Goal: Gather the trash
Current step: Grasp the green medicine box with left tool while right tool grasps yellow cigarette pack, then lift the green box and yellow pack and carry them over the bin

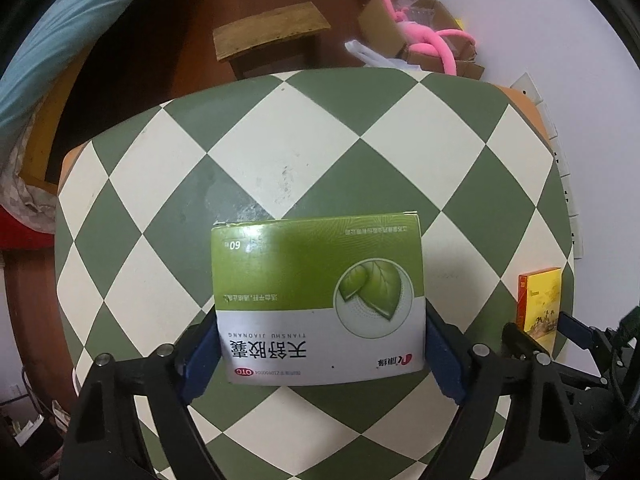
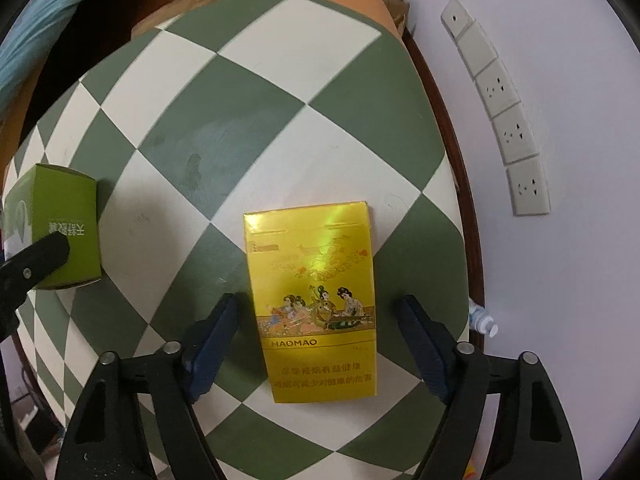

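A green and white medicine box (image 1: 318, 300) lies on the checkered table (image 1: 280, 152). My left gripper (image 1: 320, 344) has its blue pads against both sides of the box. A yellow cigarette pack (image 2: 314, 300) marked HAOMAO lies flat on the table. My right gripper (image 2: 316, 340) is open around it, with a gap between each finger and the pack. The pack also shows at the right edge of the left wrist view (image 1: 538, 306), and the medicine box shows at the left of the right wrist view (image 2: 60, 224).
A wooden stool (image 1: 272, 32) and a cardboard box (image 1: 420, 32) with a pink plush toy (image 1: 432, 40) stand beyond the table. A row of wall sockets (image 2: 504, 120) is on the right wall. A small bottle (image 2: 482, 320) sits off the table's right edge.
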